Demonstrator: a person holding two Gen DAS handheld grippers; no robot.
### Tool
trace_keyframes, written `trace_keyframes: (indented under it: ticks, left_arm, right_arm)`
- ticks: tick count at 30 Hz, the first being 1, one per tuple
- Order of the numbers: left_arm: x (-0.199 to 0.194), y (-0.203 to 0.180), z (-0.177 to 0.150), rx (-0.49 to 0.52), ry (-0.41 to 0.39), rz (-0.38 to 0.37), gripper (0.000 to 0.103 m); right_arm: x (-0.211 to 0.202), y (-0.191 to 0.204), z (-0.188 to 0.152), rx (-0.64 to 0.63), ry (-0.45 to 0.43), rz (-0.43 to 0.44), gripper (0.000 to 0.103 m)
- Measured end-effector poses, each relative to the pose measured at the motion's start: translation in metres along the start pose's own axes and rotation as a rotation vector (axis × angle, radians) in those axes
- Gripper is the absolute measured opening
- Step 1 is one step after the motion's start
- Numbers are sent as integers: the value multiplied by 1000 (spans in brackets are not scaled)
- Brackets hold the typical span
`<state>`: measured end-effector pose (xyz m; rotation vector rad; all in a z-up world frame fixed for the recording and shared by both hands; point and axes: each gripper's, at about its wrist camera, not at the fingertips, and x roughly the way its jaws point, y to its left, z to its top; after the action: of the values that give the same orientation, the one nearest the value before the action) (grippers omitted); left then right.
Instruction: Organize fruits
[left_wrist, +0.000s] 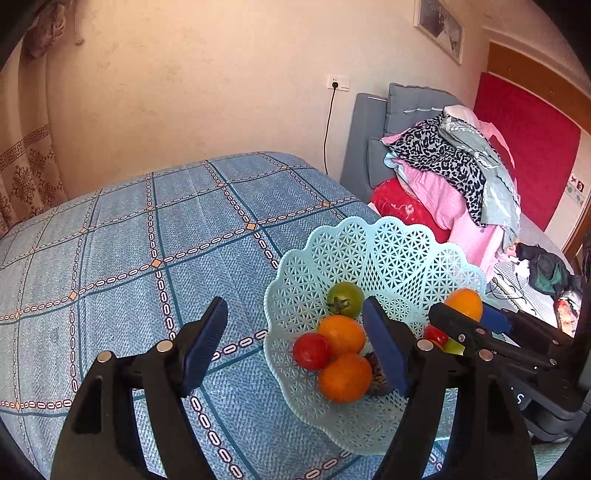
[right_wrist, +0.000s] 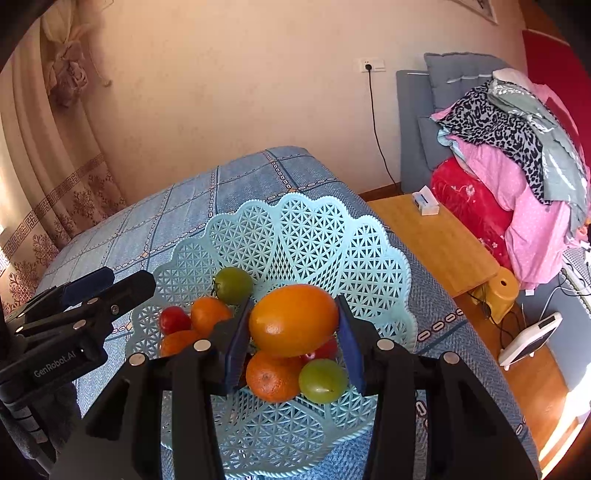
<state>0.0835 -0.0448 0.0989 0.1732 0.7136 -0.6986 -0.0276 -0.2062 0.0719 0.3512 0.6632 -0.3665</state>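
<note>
Left wrist view: my left hand-held gripper (left_wrist: 295, 345) stands wide and empty, one pad over the blue checked counter (left_wrist: 147, 240), the other over the near rim of the pale lattice basket (left_wrist: 332, 251). Inside the basket lie a green tomato (left_wrist: 346, 298), a red tomato (left_wrist: 311, 350) and two oranges (left_wrist: 341, 334) – all touching. To the right, my right hand-held gripper (left_wrist: 476, 314) carries a large orange fruit (left_wrist: 463, 303) above the basket's far side.

Right wrist view: the right hand-held gripper (right_wrist: 293, 336) is clamped on the large orange fruit (right_wrist: 293, 319), both pads on its sides, directly over the pile – an orange (right_wrist: 273, 376), a green grape-like fruit (right_wrist: 323, 380) and something red behind.

Hazards, as I judge them: the fruit is smooth and round, so a light grip may let it slip. Released from this height, it could strike the pile and roll fruit towards the shallow rim. The basket sits near the counter edge, so a nudge from either gripper could shift it towards the floor.
</note>
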Motion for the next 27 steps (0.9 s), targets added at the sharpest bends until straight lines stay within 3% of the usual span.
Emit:
trace_keyframes:
  ticks: [6,12,27]
  left_arm:
    - [-2,3,-1,-7,2,4,77]
    - [-3,4,0,-12,2,8,78]
    - [-12,4,2,4,-36,71,96]
  right_arm:
    - [0,2,0,-1,-2,6,45]
    - [-4,5,1,-9,-17,9,55]
    - [-7,6,2,-7,-21,5,60]
